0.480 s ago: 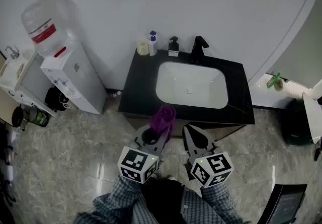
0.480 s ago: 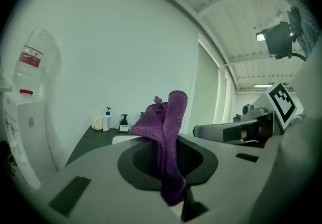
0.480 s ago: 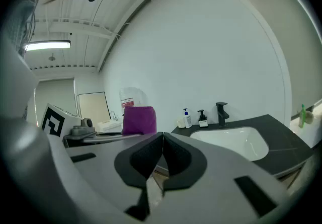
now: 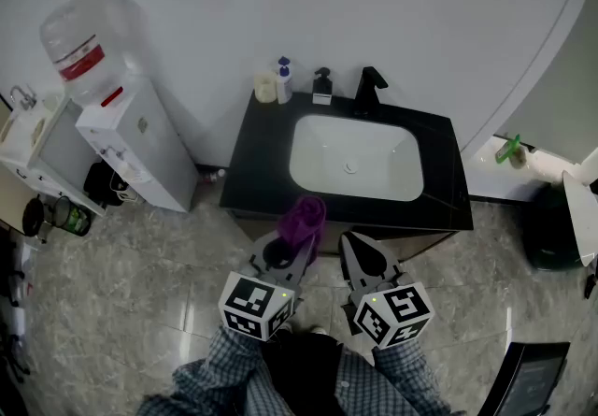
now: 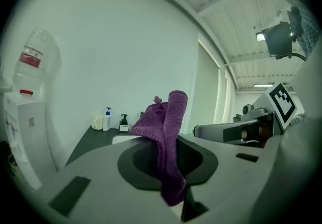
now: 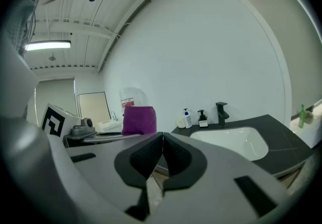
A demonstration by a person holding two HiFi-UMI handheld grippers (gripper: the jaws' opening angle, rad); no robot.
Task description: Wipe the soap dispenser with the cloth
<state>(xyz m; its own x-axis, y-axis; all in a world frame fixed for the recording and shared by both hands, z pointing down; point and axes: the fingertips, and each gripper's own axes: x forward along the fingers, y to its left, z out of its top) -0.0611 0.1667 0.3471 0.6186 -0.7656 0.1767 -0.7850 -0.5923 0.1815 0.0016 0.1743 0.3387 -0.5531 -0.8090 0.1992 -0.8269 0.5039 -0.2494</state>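
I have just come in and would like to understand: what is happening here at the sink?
A person stands in front of a black counter with a white sink. The left hand-held gripper is shut on a purple cloth, which sticks up from its jaws. The right hand-held gripper is shut and empty. Both are near the counter's front edge. The soap dispenser stands at the back, beside the faucet, and the cloth has not yet touched it.
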